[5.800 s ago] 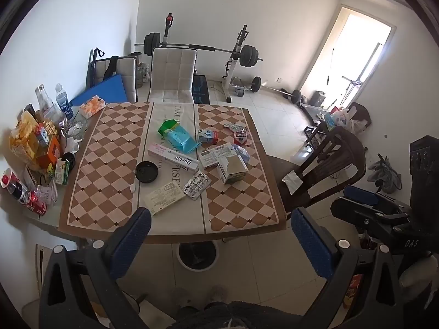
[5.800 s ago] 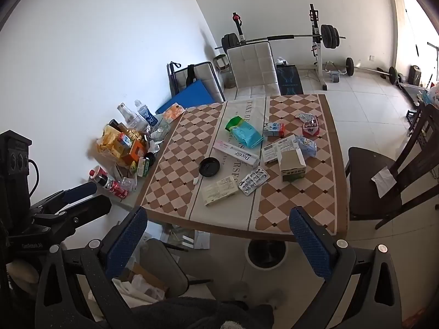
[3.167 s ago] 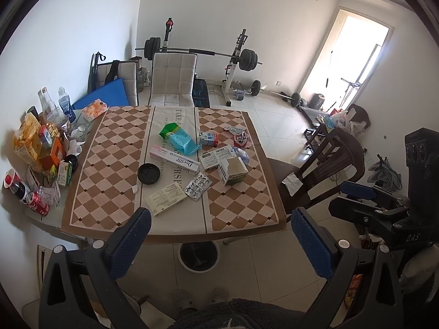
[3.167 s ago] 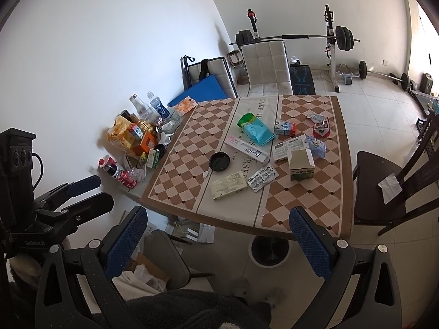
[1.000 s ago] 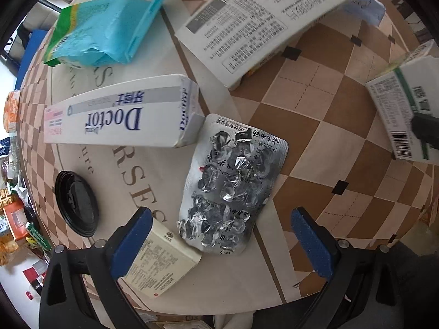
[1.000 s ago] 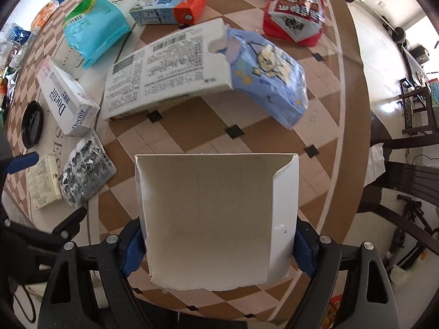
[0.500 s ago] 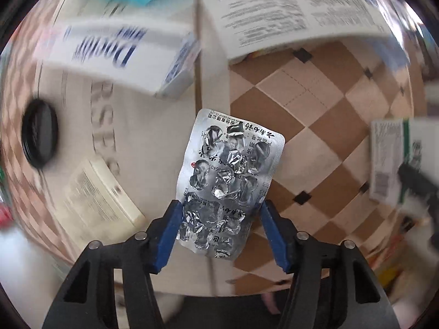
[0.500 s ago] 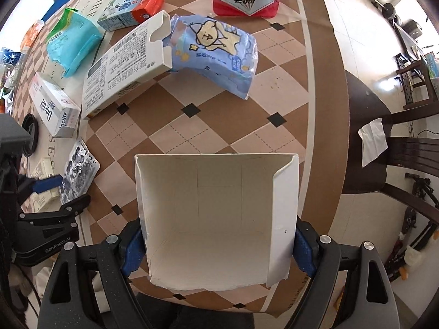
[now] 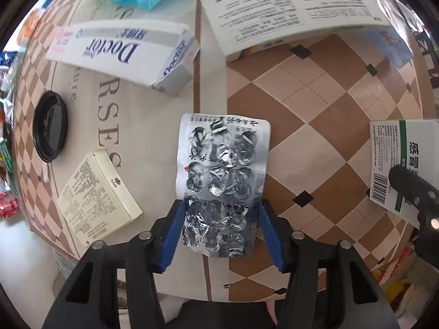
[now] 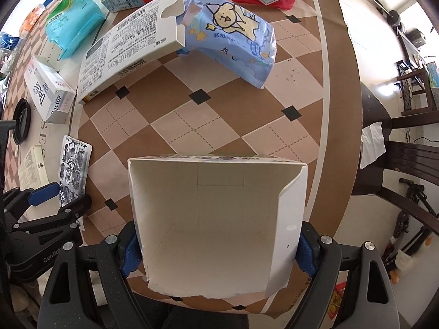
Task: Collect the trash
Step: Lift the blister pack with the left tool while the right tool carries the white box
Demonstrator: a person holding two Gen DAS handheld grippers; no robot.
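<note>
On the checked tablecloth, at our left, we see the left gripper closing its jaws on the empty blister pack, pads seemingly pressing both edges. To our right, the right gripper stands wide, clamping the open white carton by its side walls.

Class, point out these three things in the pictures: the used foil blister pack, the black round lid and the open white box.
Blister pack (image 9: 223, 175): left wrist view, middle of its foil.
Black lid (image 9: 50, 129): left wrist view, its centre.
Open white box (image 10: 219, 219): right wrist view, inner back wall.
</note>
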